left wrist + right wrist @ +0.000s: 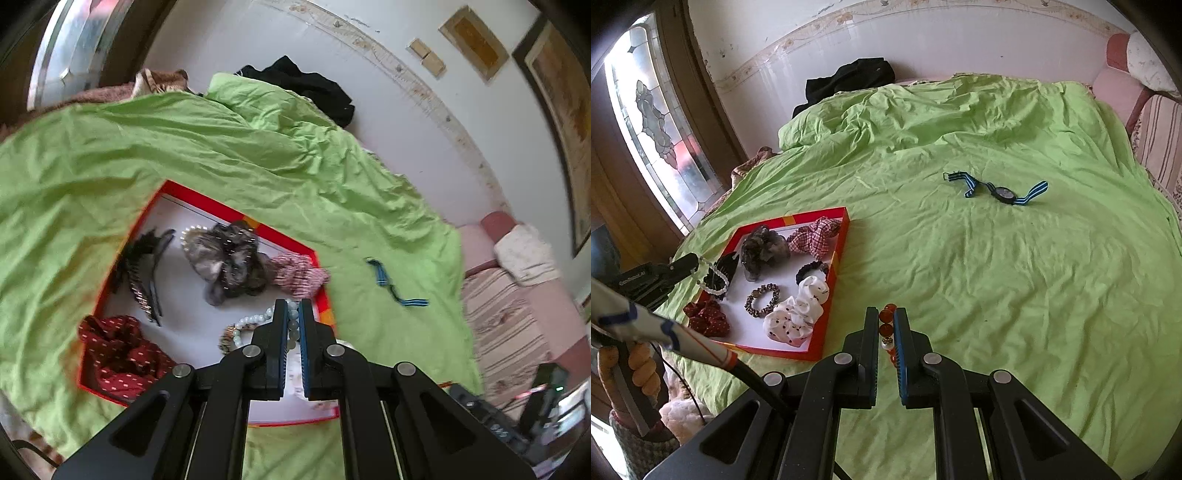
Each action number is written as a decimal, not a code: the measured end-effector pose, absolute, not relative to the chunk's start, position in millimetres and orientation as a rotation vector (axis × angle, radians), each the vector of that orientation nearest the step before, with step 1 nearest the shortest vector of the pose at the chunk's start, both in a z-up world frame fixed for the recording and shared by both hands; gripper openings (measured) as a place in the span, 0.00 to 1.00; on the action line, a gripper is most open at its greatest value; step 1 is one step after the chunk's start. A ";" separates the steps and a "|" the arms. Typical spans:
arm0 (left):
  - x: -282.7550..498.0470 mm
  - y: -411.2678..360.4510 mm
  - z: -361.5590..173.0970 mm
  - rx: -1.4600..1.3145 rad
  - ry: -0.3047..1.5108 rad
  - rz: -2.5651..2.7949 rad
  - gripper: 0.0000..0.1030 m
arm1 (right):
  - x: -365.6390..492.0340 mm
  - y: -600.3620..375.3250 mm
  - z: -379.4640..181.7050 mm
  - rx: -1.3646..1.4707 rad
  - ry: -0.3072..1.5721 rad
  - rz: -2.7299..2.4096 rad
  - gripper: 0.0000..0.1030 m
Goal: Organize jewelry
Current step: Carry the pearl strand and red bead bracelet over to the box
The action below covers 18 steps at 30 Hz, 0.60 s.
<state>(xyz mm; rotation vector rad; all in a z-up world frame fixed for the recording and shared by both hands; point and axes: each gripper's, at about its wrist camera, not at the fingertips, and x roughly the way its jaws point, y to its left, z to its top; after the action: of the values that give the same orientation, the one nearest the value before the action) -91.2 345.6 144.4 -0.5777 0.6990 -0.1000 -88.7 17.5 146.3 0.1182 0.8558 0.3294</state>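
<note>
Pale bead bracelet (291, 325) pinched between fingers (279, 332).

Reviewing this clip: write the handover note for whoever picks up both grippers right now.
Left gripper: shut on the pale bead bracelet, held over the red tray.
Right gripper: shut on the orange bead bracelet, over the green bedsheet just right of the tray.
Done: scrunchies, a brown bead bracelet and a black hair clip already lie in the tray.
Left: release both bracelets into the tray, then fetch the blue-striped watch lying alone farther out on the sheet.
</note>
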 end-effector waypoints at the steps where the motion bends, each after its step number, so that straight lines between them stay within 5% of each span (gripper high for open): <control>1: -90.2 345.0 144.5 -0.568 0.700 -0.091 0.05 | -88.1 18.3 146.7 0.118 0.856 0.333 0.09; 18: -85.3 360.5 136.2 -0.516 0.702 0.047 0.05 | -79.8 68.9 163.4 0.052 0.846 0.451 0.09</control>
<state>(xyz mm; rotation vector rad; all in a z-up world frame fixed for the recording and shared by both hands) -85.3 360.5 136.2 -0.5156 0.7019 0.0467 -79.8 68.9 163.5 0.0522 0.8458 0.4513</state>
